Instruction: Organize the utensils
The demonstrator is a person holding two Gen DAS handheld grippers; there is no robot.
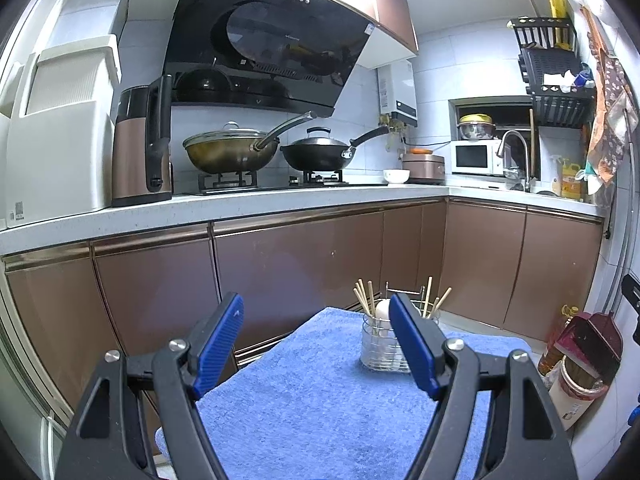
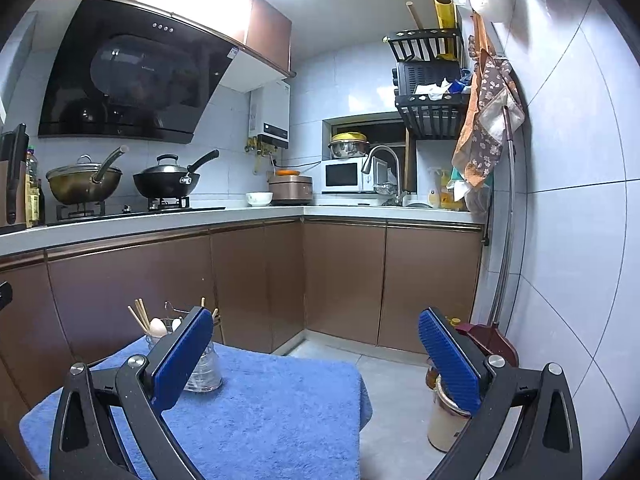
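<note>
A clear utensil holder (image 1: 380, 344) stands at the far right of a blue towel (image 1: 312, 392) on a small table. It holds several wooden chopsticks (image 1: 362, 298) and a white spoon (image 1: 383, 309). My left gripper (image 1: 316, 312) is open and empty, raised over the towel, with the holder just behind its right finger. In the right wrist view the holder (image 2: 204, 368) sits at the towel's (image 2: 272, 408) far left, partly hidden by a finger. My right gripper (image 2: 316, 328) is open and empty, to the right of the holder.
Brown cabinets (image 1: 280, 264) and a white counter (image 1: 248, 204) with two woks run behind the table. A bin (image 2: 444, 420) and a red dustpan (image 2: 492, 340) stand on the floor at the right, next to the tiled wall (image 2: 568, 240).
</note>
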